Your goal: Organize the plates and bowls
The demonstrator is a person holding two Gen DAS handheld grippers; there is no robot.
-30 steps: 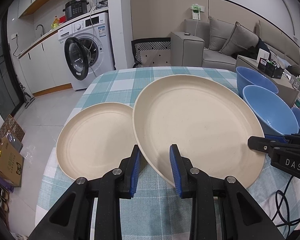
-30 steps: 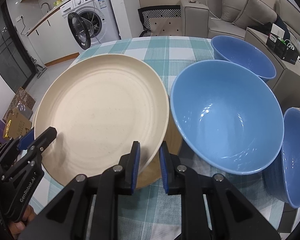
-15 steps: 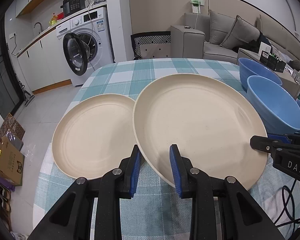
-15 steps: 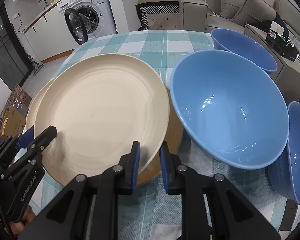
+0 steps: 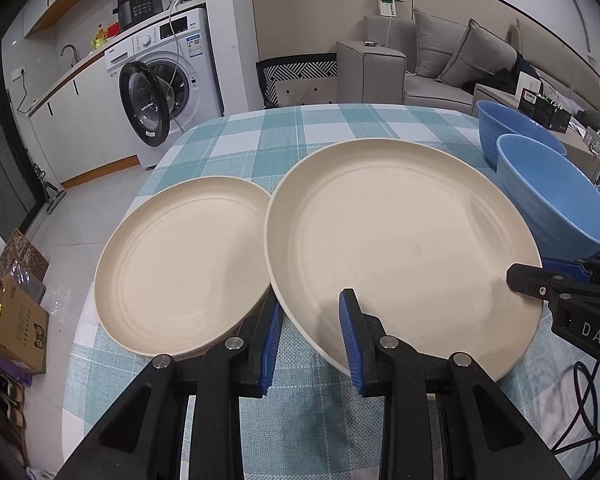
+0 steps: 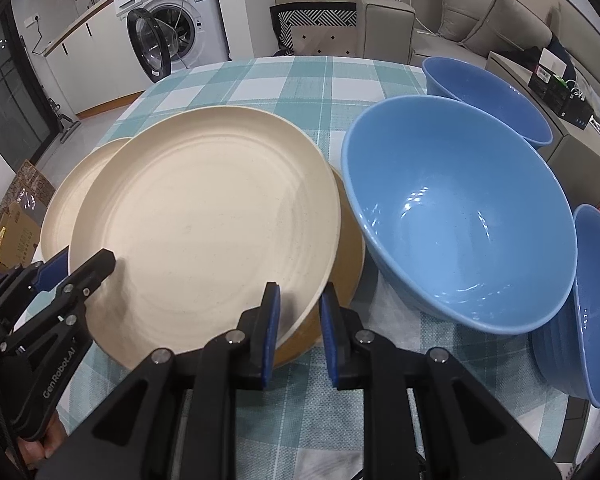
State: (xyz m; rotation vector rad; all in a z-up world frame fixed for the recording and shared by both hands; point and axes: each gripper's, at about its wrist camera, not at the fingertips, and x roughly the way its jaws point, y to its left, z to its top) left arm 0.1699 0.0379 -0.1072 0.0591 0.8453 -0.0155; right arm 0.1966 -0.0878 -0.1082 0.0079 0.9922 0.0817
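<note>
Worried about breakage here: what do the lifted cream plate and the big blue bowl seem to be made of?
Cream plate: likely wheat-straw plastic or melamine; matte, faintly speckled, thin rim. Big blue bowl: glossy, with sharp light glints; glazed ceramic or shiny plastic, hard to tell.

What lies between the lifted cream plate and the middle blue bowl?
A brown plate, lying under the lifted cream plate, shows its rim in the gap beside the middle blue bowl, in the right wrist view.
</note>
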